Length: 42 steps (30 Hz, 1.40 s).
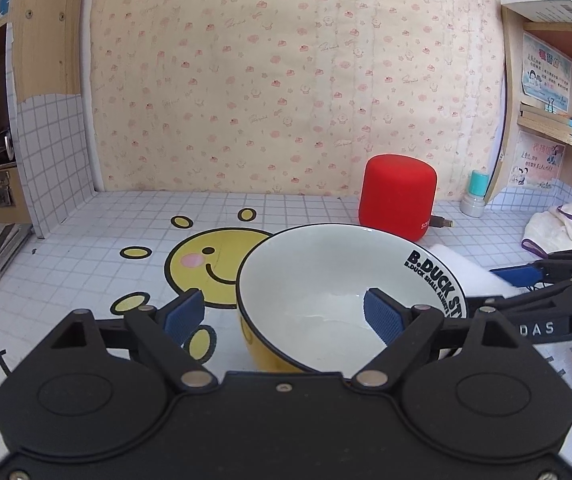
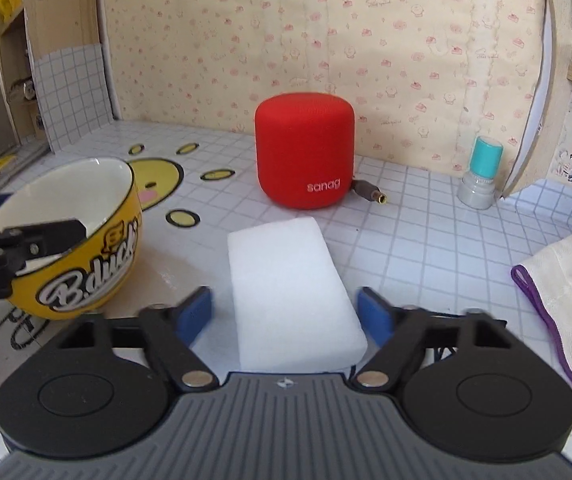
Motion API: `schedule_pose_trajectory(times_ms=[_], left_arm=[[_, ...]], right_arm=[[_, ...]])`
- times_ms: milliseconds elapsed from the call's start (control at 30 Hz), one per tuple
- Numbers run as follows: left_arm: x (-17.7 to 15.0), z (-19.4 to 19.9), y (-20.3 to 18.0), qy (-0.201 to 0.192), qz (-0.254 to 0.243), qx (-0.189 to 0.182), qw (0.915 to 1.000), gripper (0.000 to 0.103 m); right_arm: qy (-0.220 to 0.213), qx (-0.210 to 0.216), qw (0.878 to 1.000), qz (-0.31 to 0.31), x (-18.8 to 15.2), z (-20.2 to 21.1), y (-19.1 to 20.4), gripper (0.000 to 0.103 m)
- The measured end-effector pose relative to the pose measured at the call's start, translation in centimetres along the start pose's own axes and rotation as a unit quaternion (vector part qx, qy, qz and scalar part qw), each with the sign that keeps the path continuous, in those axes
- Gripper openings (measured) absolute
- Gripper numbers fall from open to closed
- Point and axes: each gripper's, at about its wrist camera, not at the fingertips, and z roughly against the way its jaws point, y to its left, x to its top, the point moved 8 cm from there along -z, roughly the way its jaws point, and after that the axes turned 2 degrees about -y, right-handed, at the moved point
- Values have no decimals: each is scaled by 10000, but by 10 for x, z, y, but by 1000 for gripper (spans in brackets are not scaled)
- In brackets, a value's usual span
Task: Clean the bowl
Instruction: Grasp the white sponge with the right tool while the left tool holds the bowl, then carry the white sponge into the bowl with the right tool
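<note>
A yellow bowl (image 1: 325, 272) with a white inside and "B.Duck" lettering stands on the tiled desk; it also shows at the left of the right wrist view (image 2: 82, 256). My left gripper (image 1: 286, 316) is open, with its near rim between the fingers: the right pad (image 1: 381, 316) is inside the bowl, the left pad (image 1: 186, 314) outside. A white sponge block (image 2: 286, 288) lies flat on the desk. My right gripper (image 2: 286, 312) is open and straddles the sponge's near end, one blue pad on each side. The sponge shows behind the bowl in the left wrist view (image 1: 465, 272).
A red "sanag" speaker (image 2: 305, 152) with a cable plug stands behind the sponge. A small teal-capped bottle (image 2: 481, 176) stands at the back right. A white cloth with purple trim (image 2: 565, 300) lies to the right. Shelves flank both sides of the desk.
</note>
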Motion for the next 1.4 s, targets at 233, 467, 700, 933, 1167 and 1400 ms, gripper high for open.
schedule_pose_trajectory(times_ms=[233, 467, 700, 933, 1167, 1400], left_arm=[[1, 1, -1, 12, -22, 65, 10000, 88], [4, 2, -6, -30, -227, 114, 9997, 88], [7, 6, -9, -146, -647, 106, 9977, 88], [6, 2, -5, 59, -386, -40, 9992, 88], [3, -2, -3, 83, -167, -170, 9997, 88], [3, -1, -3, 132, -214, -150, 9996, 88]], right_arm=[[-217, 200, 9989, -354, 10, 15, -4, 58], [-884, 549, 9942, -260, 41, 46, 13, 58], [-901, 1315, 9872, 98, 62, 45, 53, 58], [-618, 1406, 9855, 714, 68, 37, 74, 58], [-665, 1423, 9856, 620, 67, 27, 81, 59], [-495, 1497, 9855, 633, 66, 2, 94, 63]])
